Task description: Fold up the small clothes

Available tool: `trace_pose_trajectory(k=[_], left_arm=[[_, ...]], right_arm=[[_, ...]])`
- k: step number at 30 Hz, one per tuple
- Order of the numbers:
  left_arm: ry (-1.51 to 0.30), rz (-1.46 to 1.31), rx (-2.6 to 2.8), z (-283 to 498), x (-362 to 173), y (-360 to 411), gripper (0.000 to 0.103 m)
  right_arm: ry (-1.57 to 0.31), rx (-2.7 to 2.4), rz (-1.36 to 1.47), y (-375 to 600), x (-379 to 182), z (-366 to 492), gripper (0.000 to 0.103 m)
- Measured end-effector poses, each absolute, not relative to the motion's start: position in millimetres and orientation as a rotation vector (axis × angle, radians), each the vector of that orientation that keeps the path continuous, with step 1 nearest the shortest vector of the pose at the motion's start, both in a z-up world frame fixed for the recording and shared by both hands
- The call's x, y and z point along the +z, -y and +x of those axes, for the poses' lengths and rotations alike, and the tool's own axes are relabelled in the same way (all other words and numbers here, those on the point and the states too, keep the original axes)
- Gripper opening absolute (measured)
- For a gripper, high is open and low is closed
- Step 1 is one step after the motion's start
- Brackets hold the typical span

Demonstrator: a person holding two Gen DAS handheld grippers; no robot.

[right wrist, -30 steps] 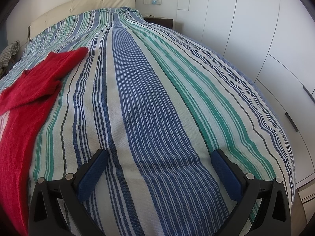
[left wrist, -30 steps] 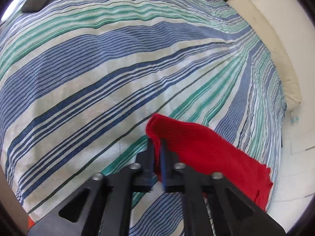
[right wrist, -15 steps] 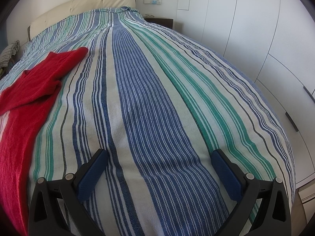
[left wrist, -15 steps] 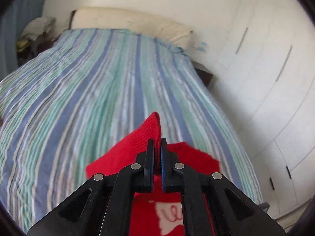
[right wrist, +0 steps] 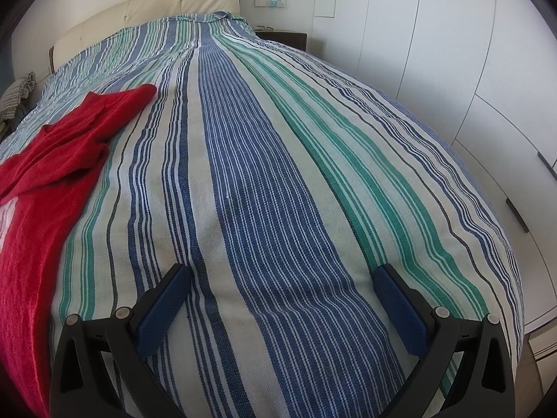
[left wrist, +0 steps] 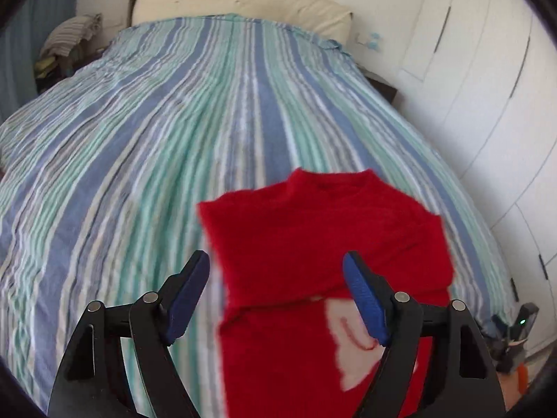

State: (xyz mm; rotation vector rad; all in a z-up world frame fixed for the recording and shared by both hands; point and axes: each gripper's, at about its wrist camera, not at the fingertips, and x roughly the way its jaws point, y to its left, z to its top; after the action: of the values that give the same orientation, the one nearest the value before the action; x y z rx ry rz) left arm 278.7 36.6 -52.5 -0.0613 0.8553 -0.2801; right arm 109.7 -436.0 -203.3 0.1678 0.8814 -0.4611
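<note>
A small red knit sweater (left wrist: 313, 244) with a white patch on its front lies on the striped bedspread (left wrist: 139, 139). One part is folded across its upper body. My left gripper (left wrist: 278, 296) is open and empty, just above the sweater's middle. In the right wrist view the sweater (right wrist: 52, 160) lies at the far left, one sleeve stretched toward the headboard. My right gripper (right wrist: 282, 313) is open and empty, low over bare bedspread (right wrist: 278, 174) to the right of the sweater.
A cream headboard (left wrist: 243, 3) is at the far end of the bed. White wardrobe doors (right wrist: 452, 52) run along the right side. A dark nightstand (right wrist: 282, 36) stands by the headboard. A pile of clothes (left wrist: 66, 41) sits at the far left.
My left gripper was shut on a red sleeve, carried it over the sweater's body, then opened and let it go. The right gripper has not moved.
</note>
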Motion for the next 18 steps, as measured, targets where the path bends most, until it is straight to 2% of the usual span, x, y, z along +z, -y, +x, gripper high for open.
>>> trace_pose_trajectory(k=[4, 9, 11, 12, 13, 14, 18], left_arm=[[-0.883, 0.120, -0.304, 251.6, -90.0, -54.6, 0.076], [-0.817, 0.353, -0.326, 247.0, -119.1, -3.9, 0.076], [-0.810, 0.364, -0.293, 262.1, -131.6, 11.7, 0.069], [-0.803, 0.370, -0.273, 269.5, -137.3, 15.1, 0.043], [-0.807, 0.371, -0.248, 276.8, -144.5, 15.4, 0.006], [-0.818, 0.354, -0.205, 282.5, -150.9, 11.4, 0.003], [-0.783, 0.241, -0.155, 269.5, -157.3, -19.8, 0.003]], right_arm=[[-0.882, -0.463, 0.163, 435.5, -203.3, 110.1, 0.103], [-0.882, -0.466, 0.158, 434.8, -203.2, 110.8, 0.103], [-0.882, -0.466, 0.158, 434.7, -203.1, 110.6, 0.103], [-0.882, -0.466, 0.157, 434.6, -203.1, 110.6, 0.103], [-0.881, -0.467, 0.157, 434.7, -203.0, 110.5, 0.103], [-0.882, -0.467, 0.156, 434.6, -203.2, 110.7, 0.103], [-0.881, -0.467, 0.155, 433.9, -202.8, 110.5, 0.103]])
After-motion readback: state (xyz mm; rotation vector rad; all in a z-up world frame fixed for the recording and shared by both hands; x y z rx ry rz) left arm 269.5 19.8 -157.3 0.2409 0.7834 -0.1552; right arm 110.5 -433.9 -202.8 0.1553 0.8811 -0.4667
